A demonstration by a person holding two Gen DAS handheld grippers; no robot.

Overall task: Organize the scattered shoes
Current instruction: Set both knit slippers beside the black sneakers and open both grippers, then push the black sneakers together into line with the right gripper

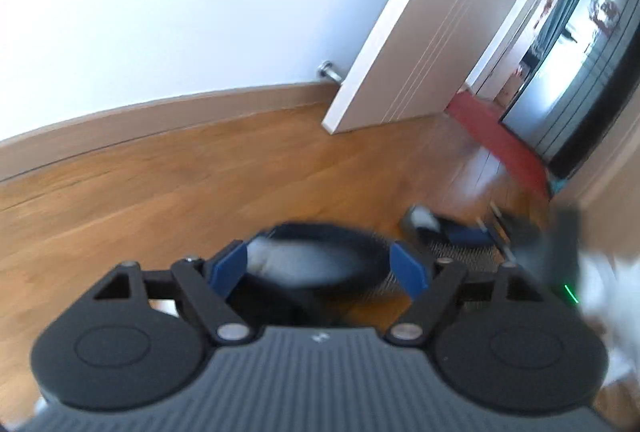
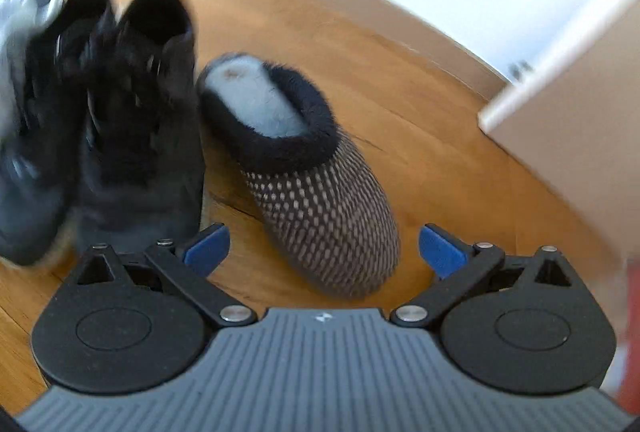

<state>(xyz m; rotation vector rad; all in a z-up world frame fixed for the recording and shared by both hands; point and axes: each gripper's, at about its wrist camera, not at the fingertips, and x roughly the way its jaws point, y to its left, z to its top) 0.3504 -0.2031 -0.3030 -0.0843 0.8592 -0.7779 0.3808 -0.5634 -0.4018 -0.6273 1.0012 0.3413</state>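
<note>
Left gripper point(image 1: 320, 268) spread open around blurred slipper point(image 1: 296, 264), right gripper point(image 2: 322, 250) open, empty, over checked slipper point(image 2: 320, 200), black boots point(image 2: 120, 120) beside.

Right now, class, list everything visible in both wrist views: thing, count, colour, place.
knitted slipper: one, brown-cream with black collar, on floor beside the boots
blurred slipper: one, black collar, grey lining, between left fingers
boots: two, black, side by side, left of knitted slipper
door: one, white, open, by wall
doorstop: one, metal, on wall near door
mat: one, red, at doorway
floor: one, wood, underneath everything
left fingers: two, blue, open
right fingers: two, blue, open, above knitted slipper
</note>
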